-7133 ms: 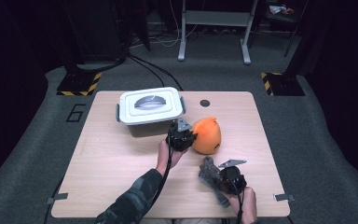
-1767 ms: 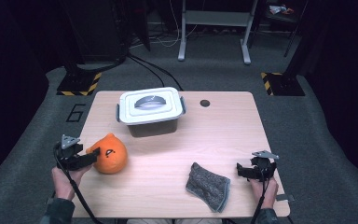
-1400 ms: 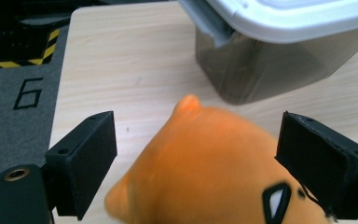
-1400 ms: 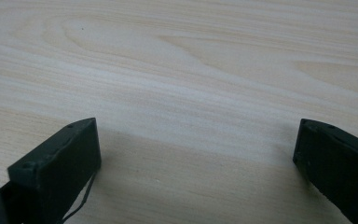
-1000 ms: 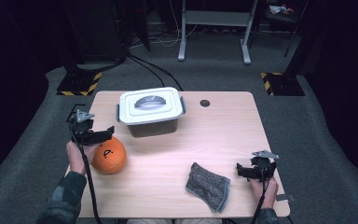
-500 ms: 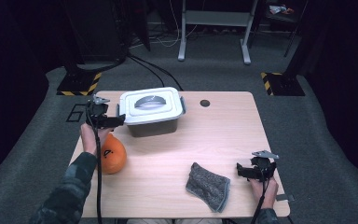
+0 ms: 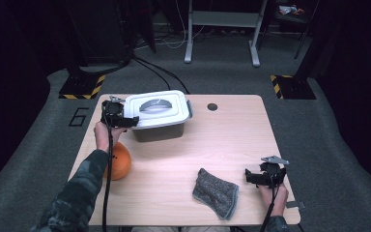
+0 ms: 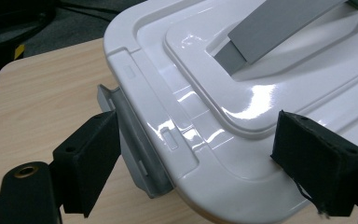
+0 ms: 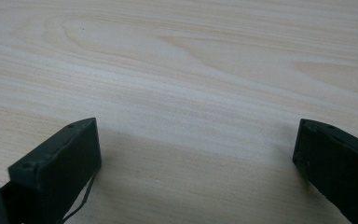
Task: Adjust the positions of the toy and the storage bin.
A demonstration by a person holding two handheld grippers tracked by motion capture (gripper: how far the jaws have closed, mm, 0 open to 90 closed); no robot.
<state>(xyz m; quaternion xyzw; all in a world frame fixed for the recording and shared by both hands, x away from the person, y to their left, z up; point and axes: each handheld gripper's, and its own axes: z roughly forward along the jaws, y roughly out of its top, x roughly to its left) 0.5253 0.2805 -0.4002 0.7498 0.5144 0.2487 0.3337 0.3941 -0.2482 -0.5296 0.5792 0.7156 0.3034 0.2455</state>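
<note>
Dark grey carpet surrounds the pale wooden table [image 7: 174,159], and from the high view I read it left to right. Near the left edge sits the orange ball [image 7: 117,161], partly behind my left sleeve. Just beyond it my left gripper [image 7: 118,116] is up at the left end of the white-lidded storage box [image 7: 158,116], which stands at the far left-centre of the table. That box lies with its long axis running across the table, left to right, and the grey handle [image 7: 153,104] folded flat on the lid follows the same line. In the left gripper view my jaws stand apart, one beside the grey side latch [image 8: 137,149] and the other over the lid's corner; I cannot tell whether either touches. A small dark hole [image 7: 212,107] marks the tabletop right of the box. Nearer me, at centre-right, a grey knitted cloth [image 7: 216,192] lies crumpled. Just beside it to the right, my right gripper [image 7: 265,176] rests low over bare wood, jaws wide apart and holding nothing.
</note>
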